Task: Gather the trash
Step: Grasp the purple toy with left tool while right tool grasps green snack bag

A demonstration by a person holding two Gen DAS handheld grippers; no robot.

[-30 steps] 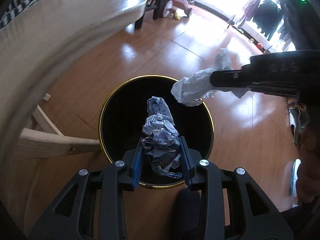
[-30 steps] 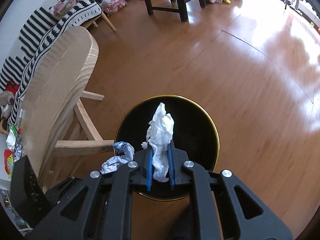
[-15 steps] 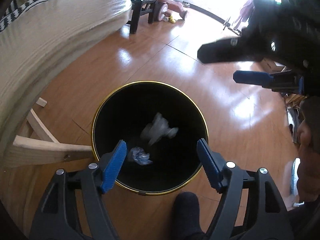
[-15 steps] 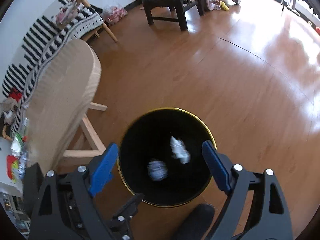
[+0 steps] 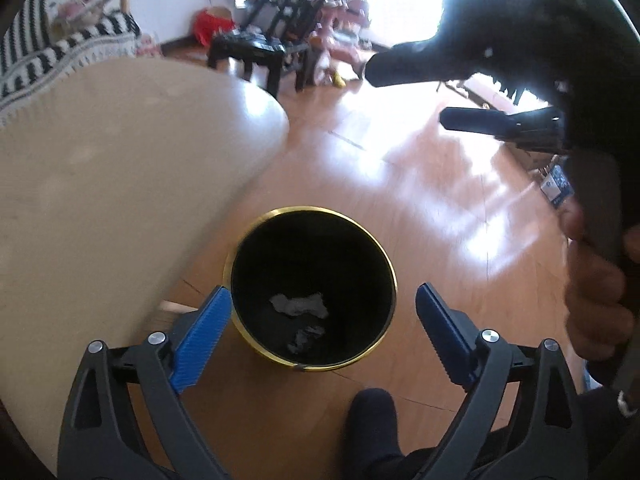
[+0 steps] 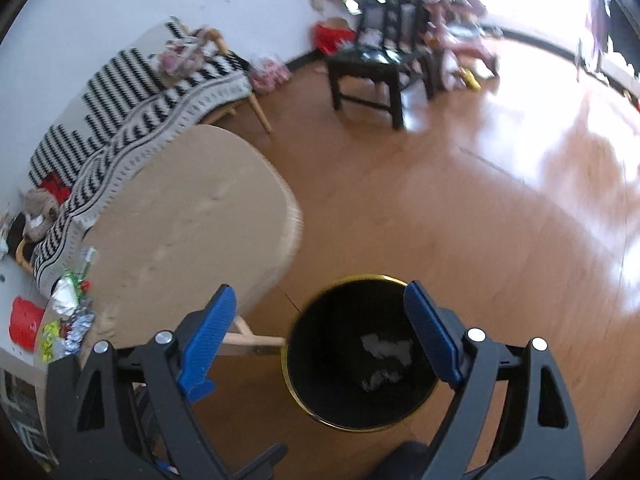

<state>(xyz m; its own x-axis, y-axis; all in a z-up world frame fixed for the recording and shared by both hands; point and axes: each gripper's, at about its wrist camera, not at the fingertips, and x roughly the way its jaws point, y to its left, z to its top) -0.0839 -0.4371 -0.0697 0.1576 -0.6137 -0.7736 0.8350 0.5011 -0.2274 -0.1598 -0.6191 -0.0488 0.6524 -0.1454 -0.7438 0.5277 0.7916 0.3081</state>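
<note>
A black bin with a gold rim [image 5: 384, 256] stands on the wood floor; it also shows in the right wrist view [image 6: 294, 332]. Two crumpled papers lie at its bottom: a paler one [image 5: 298, 305] [image 6: 386, 348] and a darker one [image 5: 306, 336] [image 6: 380, 378]. My left gripper [image 5: 322, 312] is open and empty, high above the bin. My right gripper [image 6: 318, 316] is open and empty, also above the bin; it shows from the side in the left wrist view [image 5: 408, 92]. More wrappers [image 6: 68, 320] lie on a white surface at the left edge.
A pale wooden chair seat [image 5: 100, 184] [image 6: 188, 216] stands left of the bin. A striped blanket [image 6: 132, 120] drapes furniture behind it. A black chair [image 6: 376, 60] and toys are at the back. My foot [image 5: 372, 424] is near the bin.
Both grippers opened and dropped their crumpled papers into the bin, where they now lie at the bottom. Both grippers have since risen and tilted up away from the bin.
</note>
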